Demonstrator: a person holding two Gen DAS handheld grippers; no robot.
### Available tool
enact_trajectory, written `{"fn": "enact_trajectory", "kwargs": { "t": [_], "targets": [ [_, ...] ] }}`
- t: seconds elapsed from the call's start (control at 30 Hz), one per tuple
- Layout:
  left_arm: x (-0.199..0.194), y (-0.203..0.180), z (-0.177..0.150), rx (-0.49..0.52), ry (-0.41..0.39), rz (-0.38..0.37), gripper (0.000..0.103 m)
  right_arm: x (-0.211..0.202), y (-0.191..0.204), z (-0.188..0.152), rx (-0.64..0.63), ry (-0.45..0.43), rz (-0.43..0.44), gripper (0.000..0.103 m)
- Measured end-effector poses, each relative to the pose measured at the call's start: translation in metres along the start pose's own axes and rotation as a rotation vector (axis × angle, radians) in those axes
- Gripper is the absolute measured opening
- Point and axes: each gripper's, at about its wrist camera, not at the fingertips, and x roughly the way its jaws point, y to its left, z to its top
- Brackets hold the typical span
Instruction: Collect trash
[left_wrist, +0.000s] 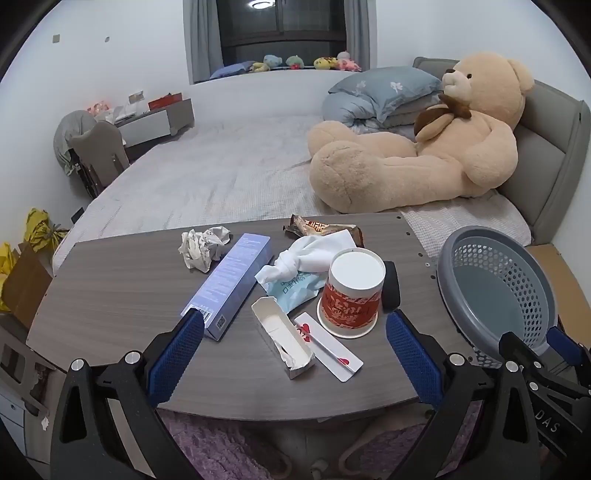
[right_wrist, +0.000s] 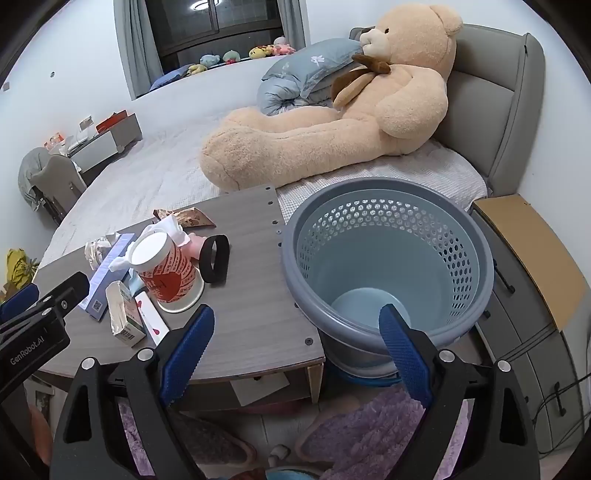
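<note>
Both claws hang spread wide with nothing between their blue pads: your left gripper over the near edge of the table, your right gripper over the gap between table and bin. Neither touches anything.

Nothing has been collected yet, as far as I can judge. The bin sits just off the table's right end, on your right, and its floor looks bare in both views. All the trash is on the table, clustered left of centre. Nearest your left gripper lies an open white carton, with a flat card just beside it on the right. Behind them stands an upturned cup, red-printed, its white bottom up. A long blue box lies on the left, close to your left pad. Further back you have a crumpled paper ball, a knotted tissue lying on a pale wrapper, and a brown snack wrapper at the far edge. A black band stands right of the cup; whether it counts as trash I cannot tell.

You are at the start, picking the first piece. The carton looks the easiest: dip the left gripper forward and down, straddle its narrow walls, close gently since thin card will crush, then carry it across to the bin. Watch the card alongside, which could be dragged.
</note>
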Motion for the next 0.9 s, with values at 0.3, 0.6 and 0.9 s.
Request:
{"fn": "enact_trajectory", "kwargs": {
  "t": [0.3, 0.6, 0.9],
  "targets": [
    [-0.0001, 0.0004, 0.0001, -0.006, -0.001, -0.006, 0.097, -0.0031, 0.0002, -0.0015, 0.0, -0.009, 0.002, 0.087],
    [0.0001, 0.0007, 0.0004, -0.006, 0.0, -0.004, 0.097, -0.0041, 0.0045, -0.0015, -0.002, -0.01, 0.002, 0.087],
    [-0.0052, -0.0005, -0.0001, 0.0, 0.004, -0.002, 0.097, -0.0066, 0.0029, -0.0012, -0.005, -0.013, 0.001, 0.087]
  ]
}}
